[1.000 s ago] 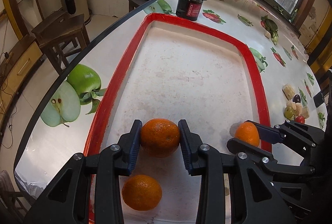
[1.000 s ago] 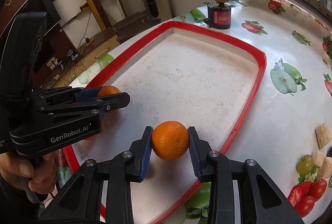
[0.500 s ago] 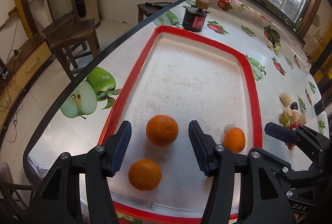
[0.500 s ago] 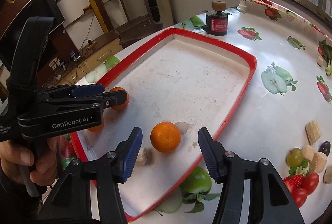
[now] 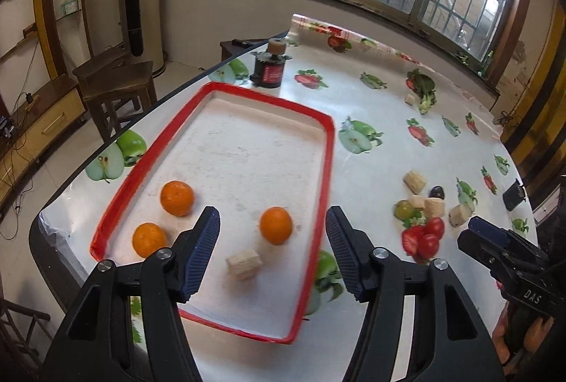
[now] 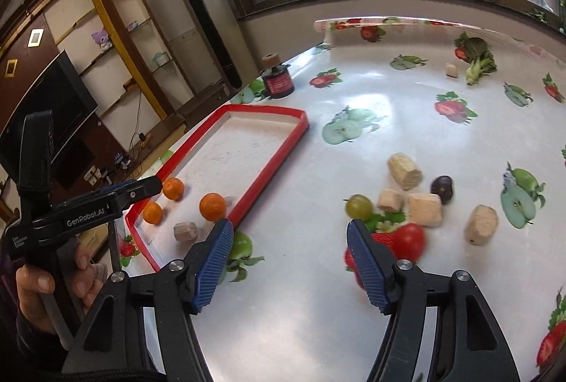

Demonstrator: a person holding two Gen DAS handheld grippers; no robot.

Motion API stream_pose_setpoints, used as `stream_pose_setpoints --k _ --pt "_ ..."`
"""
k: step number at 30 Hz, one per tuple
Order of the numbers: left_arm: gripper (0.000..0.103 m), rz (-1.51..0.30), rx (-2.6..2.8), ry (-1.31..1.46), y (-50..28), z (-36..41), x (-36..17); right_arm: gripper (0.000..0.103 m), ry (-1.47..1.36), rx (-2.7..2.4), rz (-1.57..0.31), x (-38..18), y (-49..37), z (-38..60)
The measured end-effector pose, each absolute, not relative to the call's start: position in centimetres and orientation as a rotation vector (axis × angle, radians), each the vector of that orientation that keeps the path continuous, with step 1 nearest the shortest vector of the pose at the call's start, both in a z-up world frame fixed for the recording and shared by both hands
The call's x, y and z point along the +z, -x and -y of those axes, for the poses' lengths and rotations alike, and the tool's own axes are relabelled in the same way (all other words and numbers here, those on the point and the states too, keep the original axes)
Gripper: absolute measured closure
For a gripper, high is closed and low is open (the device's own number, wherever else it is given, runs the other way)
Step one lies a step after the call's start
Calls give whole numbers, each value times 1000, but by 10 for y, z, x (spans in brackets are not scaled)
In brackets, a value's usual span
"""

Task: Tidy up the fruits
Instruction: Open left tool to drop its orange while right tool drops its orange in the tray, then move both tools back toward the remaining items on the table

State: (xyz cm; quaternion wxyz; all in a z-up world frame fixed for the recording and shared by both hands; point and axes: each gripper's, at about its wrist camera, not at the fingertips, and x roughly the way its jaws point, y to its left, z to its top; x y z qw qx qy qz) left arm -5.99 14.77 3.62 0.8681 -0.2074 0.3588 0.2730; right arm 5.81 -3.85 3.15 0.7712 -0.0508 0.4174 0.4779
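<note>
Three oranges lie in the red-rimmed tray [image 5: 329, 148]: one at the left [image 5: 177, 198], one at the near left [image 5: 149, 239], one toward the right [image 5: 276, 225]. A beige block [image 5: 244, 264] lies in the tray near them. My left gripper [image 5: 272, 247] is open and empty, raised above the tray's near end. My right gripper [image 6: 290, 261] is open and empty above the table right of the tray [image 6: 283, 148]. Ahead of it lie a green grape [image 6: 359, 206], a red tomato [image 6: 410, 240] and a dark plum [image 6: 442, 188].
Several beige blocks [image 6: 405, 170] lie among the loose fruit on the fruit-print tablecloth. A black and red jar [image 5: 269, 72] stands beyond the tray's far end. Broccoli [image 6: 477, 60] lies far back. Wooden stools [image 5: 120, 81] stand left of the table edge.
Both grippers opened and let go of their oranges in the tray, then pulled back and rose. The right gripper swung right toward the loose fruit.
</note>
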Motion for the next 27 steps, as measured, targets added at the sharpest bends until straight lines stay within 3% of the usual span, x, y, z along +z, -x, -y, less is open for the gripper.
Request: stream_pose_setpoints --k 6,15,18,27 --pt "42 -696 507 422 46 -113 47 34 129 954 -913 33 -82 92" --pt "42 -841 340 249 10 -63 33 34 54 817 -933 18 -91 148" --pt "31 -864 259 237 2 -54 26 34 17 766 -923 19 -89 159" --pt "30 -923 109 214 -27 -40 4 34 23 645 -888 25 -94 166"
